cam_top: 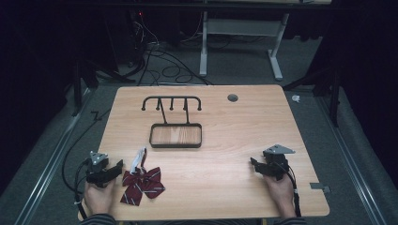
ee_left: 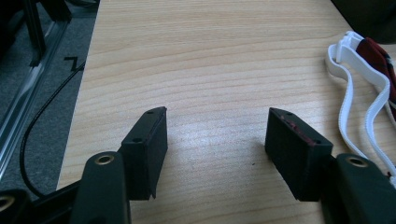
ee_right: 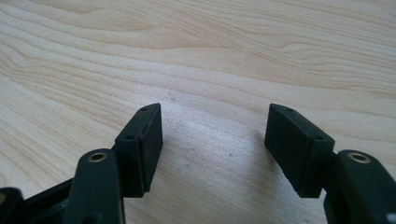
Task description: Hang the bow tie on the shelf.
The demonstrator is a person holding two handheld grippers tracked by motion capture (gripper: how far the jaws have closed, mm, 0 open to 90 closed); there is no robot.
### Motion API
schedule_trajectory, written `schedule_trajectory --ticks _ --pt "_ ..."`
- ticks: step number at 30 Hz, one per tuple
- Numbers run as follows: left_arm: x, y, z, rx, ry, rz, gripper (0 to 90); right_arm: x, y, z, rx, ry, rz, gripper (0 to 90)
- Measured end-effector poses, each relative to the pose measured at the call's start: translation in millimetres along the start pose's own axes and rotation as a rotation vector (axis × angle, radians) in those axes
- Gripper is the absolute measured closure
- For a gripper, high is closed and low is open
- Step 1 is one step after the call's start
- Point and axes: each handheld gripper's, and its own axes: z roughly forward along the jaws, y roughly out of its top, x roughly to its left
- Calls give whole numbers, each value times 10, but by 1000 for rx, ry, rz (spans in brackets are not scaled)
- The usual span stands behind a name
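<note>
We see the left gripper [cam_top: 117, 166] resting low on the light wooden counter [cam_top: 234, 136], jaws wide apart and empty. The dark red striped bow tie with its white strap [cam_top: 141, 183] lies just beside it. The right gripper [cam_top: 253, 165], well apart, also gapes open, holding nothing.

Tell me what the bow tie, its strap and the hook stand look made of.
Bow tie: woven fabric, it seems, dark red with pale stripes, soft folds, matte. Strap: white, probably plastic at the clasp and webbing along the band, slightly glossy. Hook stand: likely black-coated metal rod, thin and rigid, around a wood-look tray base.
</note>
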Motion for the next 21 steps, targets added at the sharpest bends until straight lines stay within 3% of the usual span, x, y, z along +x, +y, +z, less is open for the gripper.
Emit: schedule_trajectory --ticks 21 --pt "1 2 -1 1 -3 0 391 -3 0 0 0 0 -5 382"
